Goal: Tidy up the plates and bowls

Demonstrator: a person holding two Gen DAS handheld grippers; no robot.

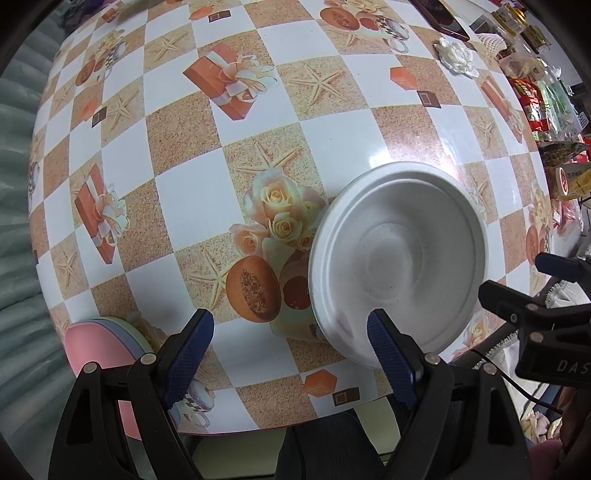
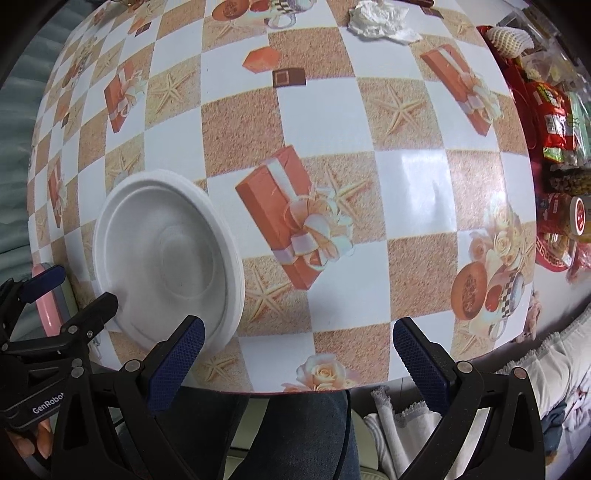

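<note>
A stack of white plates [image 1: 399, 258] lies on the patterned table near its front edge; it also shows in the right wrist view [image 2: 166, 254], at the left. A stack of pink and pale plates [image 1: 103, 350] sits at the front left corner, seen edge-on in the right wrist view [image 2: 48, 306]. My left gripper [image 1: 291, 350] is open and empty above the front edge, its right finger over the white plates' near rim. My right gripper [image 2: 299, 354] is open and empty, to the right of the white plates; it shows in the left wrist view [image 1: 535, 288].
The table [image 2: 325, 122] carries a checkered cloth with gift boxes and starfish. Snack packets [image 2: 554, 122] and jars [image 2: 580, 218] crowd the right edge. A crumpled tissue [image 2: 380, 18] lies at the back. A person's legs [image 2: 288, 435] are under the front edge.
</note>
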